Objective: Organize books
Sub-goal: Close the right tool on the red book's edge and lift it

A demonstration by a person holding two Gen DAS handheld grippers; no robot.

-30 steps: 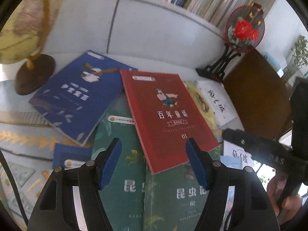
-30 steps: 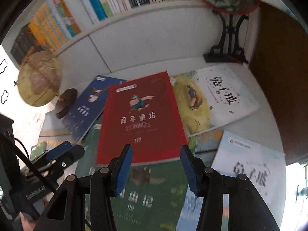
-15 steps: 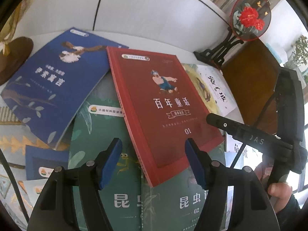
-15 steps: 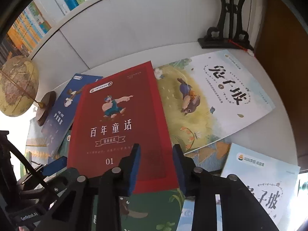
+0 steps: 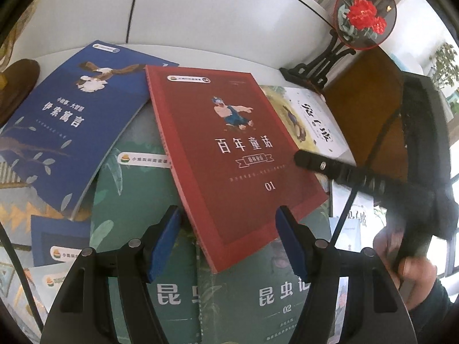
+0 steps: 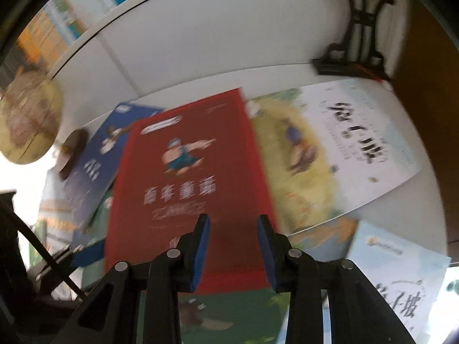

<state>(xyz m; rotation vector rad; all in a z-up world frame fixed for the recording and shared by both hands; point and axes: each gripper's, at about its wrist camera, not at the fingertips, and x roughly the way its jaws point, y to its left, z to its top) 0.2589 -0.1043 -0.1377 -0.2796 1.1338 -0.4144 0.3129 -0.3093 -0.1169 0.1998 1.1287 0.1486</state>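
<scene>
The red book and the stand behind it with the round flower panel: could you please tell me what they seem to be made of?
The red book looks like a paperback: a thin matte card cover over a slim block of pages, with little glare. The stand looks like dark wood or lacquered metal; its glossy black openwork scrolls leave that open. The round flower panel seems sheer fabric in a thin red rim.

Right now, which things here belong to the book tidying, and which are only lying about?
For the job:
red book
blue book
green books
white picture book
left gripper
right gripper

Lying about:
globe
flower ornament on its stand
</scene>
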